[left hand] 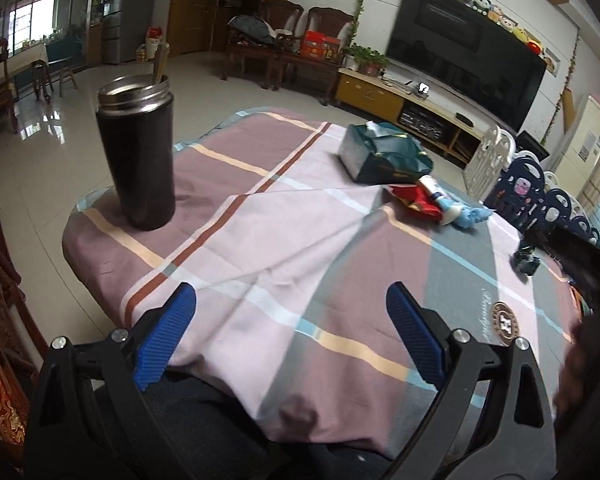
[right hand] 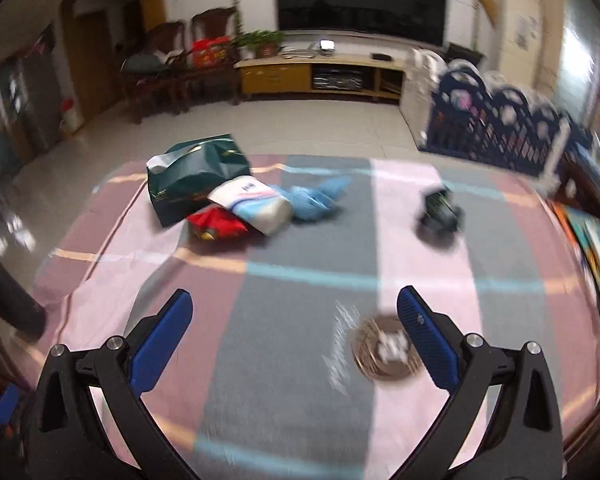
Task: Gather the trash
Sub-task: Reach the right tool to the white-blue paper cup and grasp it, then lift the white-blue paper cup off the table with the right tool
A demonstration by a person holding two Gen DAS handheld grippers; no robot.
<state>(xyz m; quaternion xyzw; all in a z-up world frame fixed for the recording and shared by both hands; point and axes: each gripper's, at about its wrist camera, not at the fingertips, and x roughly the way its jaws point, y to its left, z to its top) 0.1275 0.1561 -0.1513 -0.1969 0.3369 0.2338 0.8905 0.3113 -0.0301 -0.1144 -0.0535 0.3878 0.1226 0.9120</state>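
Ahead of both claws: we see a table draped in a plaid cloth (left hand: 284, 216) of pink, mauve and grey blocks, with a heap of trash on it.
Left claw (left hand: 291, 336): we hold it spread wide, blue pads apart, nothing between them; it hangs over the near edge of the cloth.
Right claw (right hand: 295, 334): released as well, fingers well apart and empty, above the cloth; a round emblem (right hand: 386, 354) printed on the fabric sits just inside its right finger (this view is motion-blurred).
Green bag (right hand: 194, 176): crumpled dark green paper, lying far ahead and to the left of the right claw; from the left claw it is far ahead and to the right.
Red wrapper (right hand: 216, 222): tucked against the near side of the green bag, partly under the white packet.
White packet (right hand: 256, 202): white and pale blue, resting on the red wrapper and touching the green bag.
Blue plastic (right hand: 314, 200): a crumpled light blue piece just right of the white packet, touching it.
Small dark object (right hand: 440, 210): alone on the cloth, ahead and right of the right claw, well apart from the heap; we cannot tell what it is.
Black flask (left hand: 138, 156): upright with a steel rim, ahead and left of the left claw, near the table's left edge.
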